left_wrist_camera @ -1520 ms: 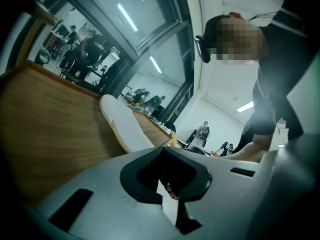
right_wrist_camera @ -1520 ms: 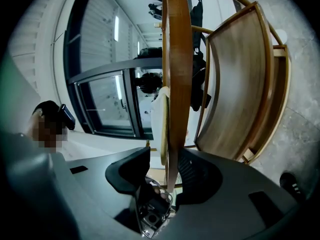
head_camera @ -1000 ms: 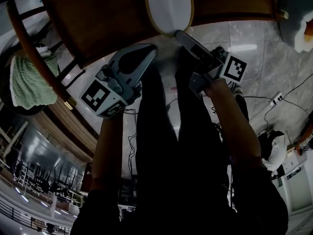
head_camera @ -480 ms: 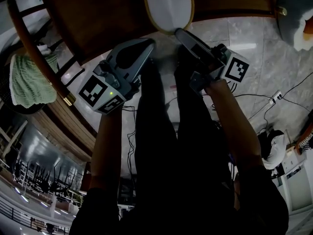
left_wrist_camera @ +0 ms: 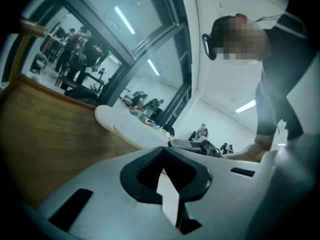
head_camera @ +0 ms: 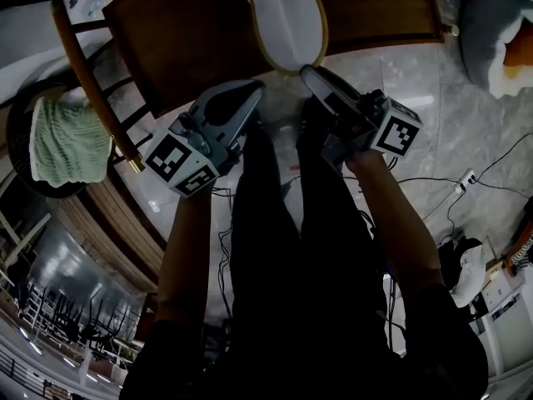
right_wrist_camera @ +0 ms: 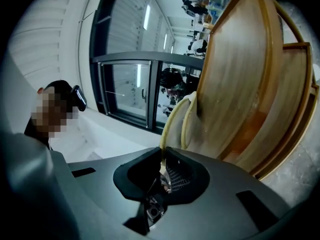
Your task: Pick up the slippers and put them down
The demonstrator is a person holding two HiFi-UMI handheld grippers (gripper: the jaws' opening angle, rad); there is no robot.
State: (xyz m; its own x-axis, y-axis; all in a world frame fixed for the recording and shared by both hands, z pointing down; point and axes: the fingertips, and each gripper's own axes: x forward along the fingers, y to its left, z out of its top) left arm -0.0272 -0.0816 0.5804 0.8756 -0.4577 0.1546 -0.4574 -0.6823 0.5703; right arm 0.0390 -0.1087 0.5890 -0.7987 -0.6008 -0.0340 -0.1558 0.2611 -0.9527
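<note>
Two changes stand out against a second ago. The right tongs [head_camera: 306, 71] have just been closing, and they now pinch the tan rim at the near end of the white slipper [head_camera: 287, 15], where before their tips sat just short of it. The chair [head_camera: 191, 32] and the slipper also reach further down the head view than they did, and both tongs sit slightly lower in that view.

The slipper lies on the chair's wooden seat, with its near end over the seat's front edge. We cannot tell whether that end has come off the wood.

In their own view, the tips of the left tongs [head_camera: 252, 87] meet with nothing between them. They hang just left of the right tongs, near the seat's edge, and clear of the slipper.

At the left of the head view, a dark round basket [head_camera: 17, 132] holds a folded green cloth [head_camera: 71, 140]. Both now appear further right than before. At the top right, on the pale marble floor [head_camera: 433, 132], a pale rounded thing [head_camera: 479, 32] has something orange in it, and we cannot make out what either is.
</note>
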